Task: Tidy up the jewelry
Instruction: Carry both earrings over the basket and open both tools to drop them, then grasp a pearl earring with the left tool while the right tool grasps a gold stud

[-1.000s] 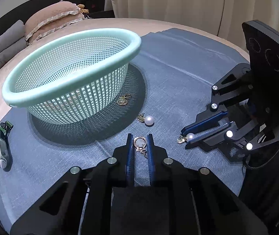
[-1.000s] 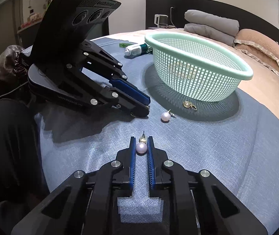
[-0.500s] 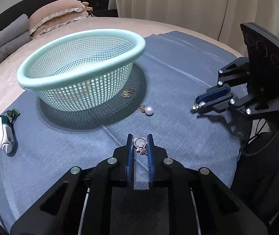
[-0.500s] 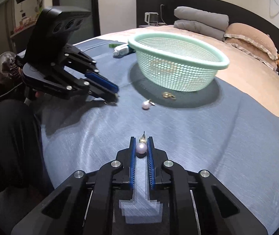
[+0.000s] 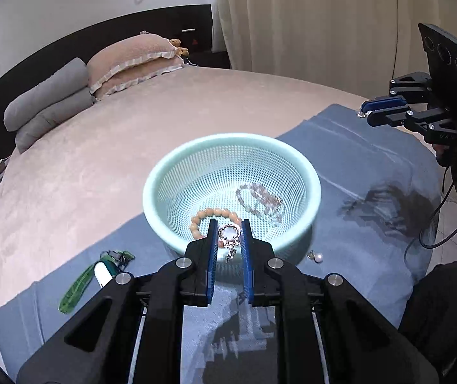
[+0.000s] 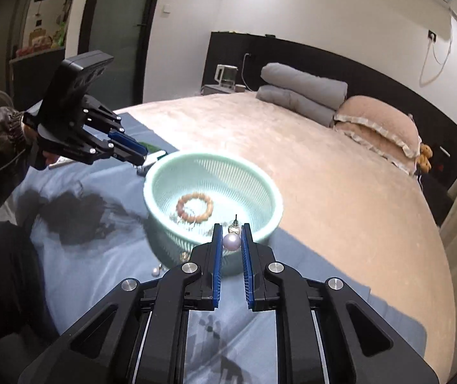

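Observation:
A mint green mesh basket point(image 5: 164, 172) point(image 6: 270, 192) stands on a blue cloth on the bed. It holds a tan bead bracelet point(image 5: 196, 220) point(image 6: 194, 206) and a pale crystal bracelet point(image 5: 260, 203). My left gripper point(image 5: 229, 235) is shut on a gold ring-shaped earring point(image 5: 229, 233), raised over the basket's near rim. My right gripper point(image 6: 231, 240) is shut on a pearl earring point(image 6: 231, 241), raised above the basket's near rim. It also shows at the right of the left wrist view point(image 5: 364, 112). A second pearl earring point(image 5: 318, 257) point(image 6: 155, 272) lies on the cloth beside the basket.
A green and white tube with a green strap point(image 5: 100, 272) lies on the cloth left of the basket. The blue cloth point(image 5: 372, 224) covers the near part of the pink bed. Grey and tan pillows point(image 5: 93, 86) lie at the headboard.
Both grippers have risen well above the cloth with their earrings, and now look down into the basket. The bracelets inside have come into view.

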### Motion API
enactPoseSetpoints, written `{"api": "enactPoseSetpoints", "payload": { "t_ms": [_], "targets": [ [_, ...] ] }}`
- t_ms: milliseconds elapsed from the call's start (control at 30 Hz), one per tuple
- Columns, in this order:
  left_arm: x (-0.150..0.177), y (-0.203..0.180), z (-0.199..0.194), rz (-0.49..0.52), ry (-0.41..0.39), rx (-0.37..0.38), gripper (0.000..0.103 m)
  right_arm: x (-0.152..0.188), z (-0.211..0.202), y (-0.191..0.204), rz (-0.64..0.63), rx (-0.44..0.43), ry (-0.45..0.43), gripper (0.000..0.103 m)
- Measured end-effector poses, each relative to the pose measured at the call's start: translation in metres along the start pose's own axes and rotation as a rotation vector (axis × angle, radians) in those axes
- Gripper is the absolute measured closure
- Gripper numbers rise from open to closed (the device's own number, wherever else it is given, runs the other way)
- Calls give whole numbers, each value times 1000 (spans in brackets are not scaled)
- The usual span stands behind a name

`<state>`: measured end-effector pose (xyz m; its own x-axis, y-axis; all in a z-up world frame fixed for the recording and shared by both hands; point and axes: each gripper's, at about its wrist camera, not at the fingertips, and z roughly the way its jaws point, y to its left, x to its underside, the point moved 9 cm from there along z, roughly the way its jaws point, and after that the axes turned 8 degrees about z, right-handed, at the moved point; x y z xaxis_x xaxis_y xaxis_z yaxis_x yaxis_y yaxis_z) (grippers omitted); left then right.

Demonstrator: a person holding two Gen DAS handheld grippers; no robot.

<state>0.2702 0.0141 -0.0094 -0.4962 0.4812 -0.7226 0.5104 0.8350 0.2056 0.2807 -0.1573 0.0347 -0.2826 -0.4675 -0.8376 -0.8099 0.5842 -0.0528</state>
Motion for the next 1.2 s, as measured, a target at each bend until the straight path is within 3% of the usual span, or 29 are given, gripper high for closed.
{"api": "enactPoseSetpoints", "payload": {
  "t_ms": [233,567,867,933,1000,1100,1167,1200],
  "targets": [
    [-16,5,21,16,7,24,88,-33,45,6,-36,-71,27,92],
    [10,-3,65,17,98,73,88,4,110,16,24,-138,141,92],
    [11,2,67,10,102,57,88,16,113,13,47,-138,177,91],
    [12,1,66,4,105,53,78,17,111,9,61,-129,176,91],
    [12,1,63,4,97,44,46,15,108,7,75,-128,165,88],
    [10,1,57,6,78,35,40,14,102,6,90,-133,154,71],
    [10,2,54,9,72,22,33,13,96,5,105,-133,136,45],
    [10,2,52,11,69,16,29,13,93,5,121,-137,124,39]
  ]
}}
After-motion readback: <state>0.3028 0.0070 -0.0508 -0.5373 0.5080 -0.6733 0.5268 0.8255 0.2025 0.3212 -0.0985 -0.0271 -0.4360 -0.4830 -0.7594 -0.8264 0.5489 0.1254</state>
